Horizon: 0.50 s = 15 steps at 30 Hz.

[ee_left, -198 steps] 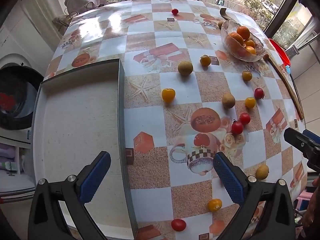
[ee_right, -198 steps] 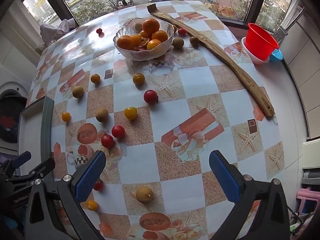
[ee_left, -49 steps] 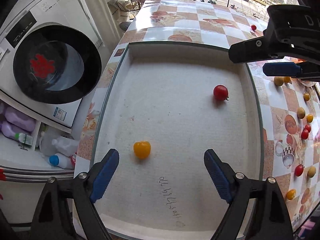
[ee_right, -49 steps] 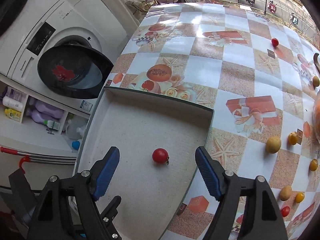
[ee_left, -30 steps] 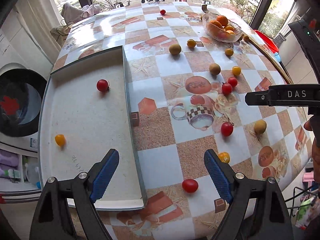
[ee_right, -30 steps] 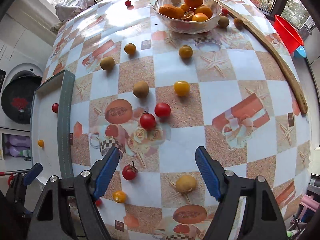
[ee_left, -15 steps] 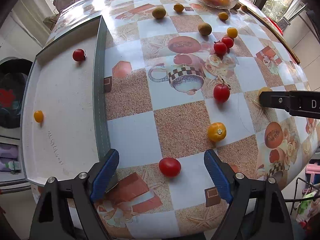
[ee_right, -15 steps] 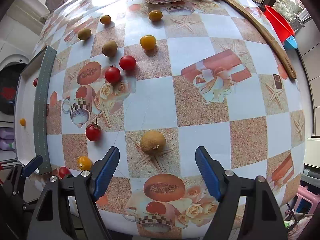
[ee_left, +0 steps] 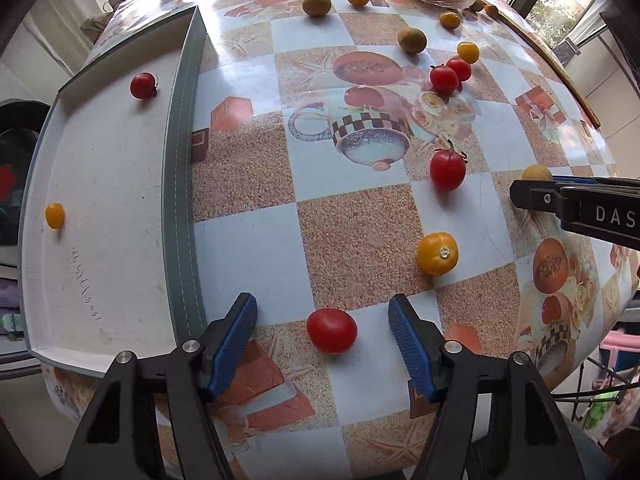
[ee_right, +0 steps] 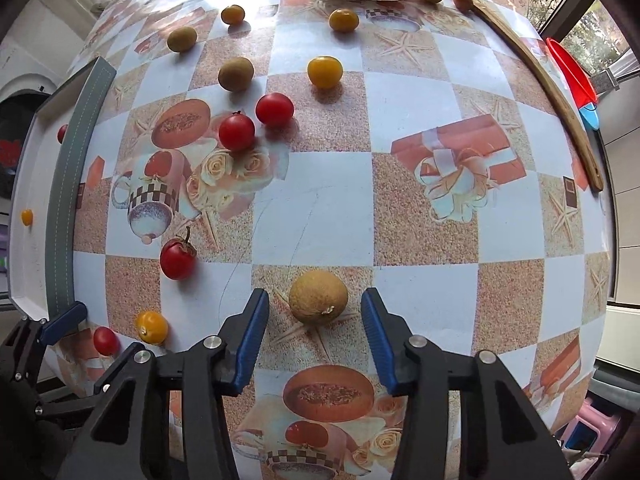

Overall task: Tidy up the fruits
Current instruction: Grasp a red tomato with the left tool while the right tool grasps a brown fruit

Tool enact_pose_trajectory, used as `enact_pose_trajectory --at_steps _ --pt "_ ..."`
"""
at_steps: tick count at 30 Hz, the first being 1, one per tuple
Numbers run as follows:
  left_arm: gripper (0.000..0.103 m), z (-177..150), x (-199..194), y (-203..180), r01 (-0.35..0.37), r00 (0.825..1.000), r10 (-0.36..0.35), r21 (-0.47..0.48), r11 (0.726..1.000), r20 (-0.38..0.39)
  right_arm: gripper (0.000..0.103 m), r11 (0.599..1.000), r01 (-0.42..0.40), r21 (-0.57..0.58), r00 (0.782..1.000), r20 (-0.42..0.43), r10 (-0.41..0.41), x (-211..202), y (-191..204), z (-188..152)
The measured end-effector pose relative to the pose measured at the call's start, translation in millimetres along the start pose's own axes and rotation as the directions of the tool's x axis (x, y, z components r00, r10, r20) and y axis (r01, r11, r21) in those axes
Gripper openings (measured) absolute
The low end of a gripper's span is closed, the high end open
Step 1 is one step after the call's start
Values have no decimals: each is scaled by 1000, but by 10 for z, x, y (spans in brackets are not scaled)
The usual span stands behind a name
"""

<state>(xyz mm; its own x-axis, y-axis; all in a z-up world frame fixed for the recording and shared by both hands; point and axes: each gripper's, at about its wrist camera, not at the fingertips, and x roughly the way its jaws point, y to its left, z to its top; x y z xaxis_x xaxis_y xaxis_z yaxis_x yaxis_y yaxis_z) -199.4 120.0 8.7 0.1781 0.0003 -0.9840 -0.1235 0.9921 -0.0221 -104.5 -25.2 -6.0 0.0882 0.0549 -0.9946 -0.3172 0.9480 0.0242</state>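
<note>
My left hand-held gripper is spread wide with a red tomato lying loose on the worktop between its blue pads, gripped by neither, while my right hand-held gripper gapes around a tan round fruit, which seems to sit clear of both fingers. Further out, a yellow tomato and a stemmed red tomato lie scattered. At the left, the white tray holds one red tomato and one small yellow fruit.
</note>
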Motion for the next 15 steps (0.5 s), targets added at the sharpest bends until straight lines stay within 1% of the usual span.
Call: enact_pose_trajectory --at_steps 1,2,3,4,7,10,12,15 --pt "51 -7 -22 6 4 1000 -4 -1 1000 2 34 1000 -1 -6 1000 1 1 5 30 -1" --pt "35 -13 -36 9 9 1000 -9 0 1000 4 31 1000 -11 -4 1000 -1 11 6 22 -7" --pt "28 -9 -53 18 18 1000 -18 1 1000 2 31 1000 -19 0 1000 -2 19 4 17 -12" --pt "23 30 -75 33 32 999 -32 -3 999 -2 31 1000 -27 5 1000 -1 27 -4 13 -15" --pt "23 32 -110 147 110 994 -111 -45 993 -14 31 999 -42 15 999 8 42 -46 -15 -21" --pt "23 21 -171 280 164 986 -167 -95 982 -16 31 998 -60 28 998 16 60 -100 -65 21" --pt "23 20 -206 339 181 983 -184 -115 977 -13 31 997 -70 33 997 24 69 -139 -76 46" --pt "23 36 -285 401 189 982 -190 -124 974 0 31 995 -90 36 995 35 88 -221 -67 112"
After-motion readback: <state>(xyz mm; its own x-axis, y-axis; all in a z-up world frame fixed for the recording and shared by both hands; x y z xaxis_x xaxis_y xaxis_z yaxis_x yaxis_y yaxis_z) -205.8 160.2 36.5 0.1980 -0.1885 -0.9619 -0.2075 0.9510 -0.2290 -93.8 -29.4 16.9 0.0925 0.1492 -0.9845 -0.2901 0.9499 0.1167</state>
